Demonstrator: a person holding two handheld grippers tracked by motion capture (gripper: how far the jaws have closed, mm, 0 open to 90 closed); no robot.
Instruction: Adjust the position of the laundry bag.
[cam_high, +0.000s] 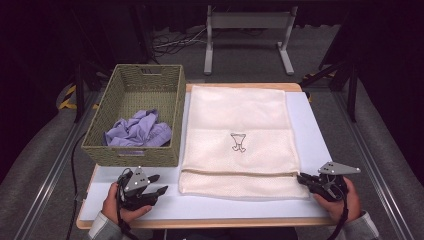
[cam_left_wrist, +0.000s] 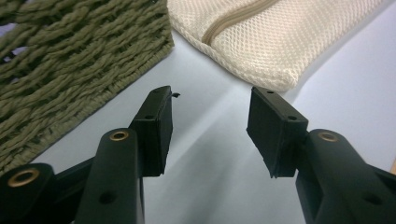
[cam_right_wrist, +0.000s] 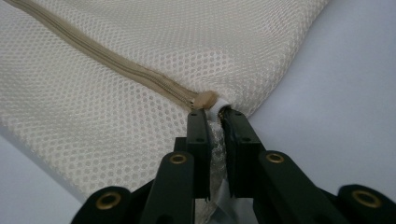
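A cream mesh laundry bag lies flat on the table, its tan zipper running along the near end. My right gripper is at the bag's near right corner. In the right gripper view it is shut on the white zipper pull at the end of the zipper. My left gripper rests on the table off the bag's near left corner, open, with nothing between its jaws. A crumpled purple garment lies in the woven basket.
The olive woven basket stands on the left of the pale blue table top, right beside the bag. A grey metal stand and cables sit on the floor beyond the table's far edge.
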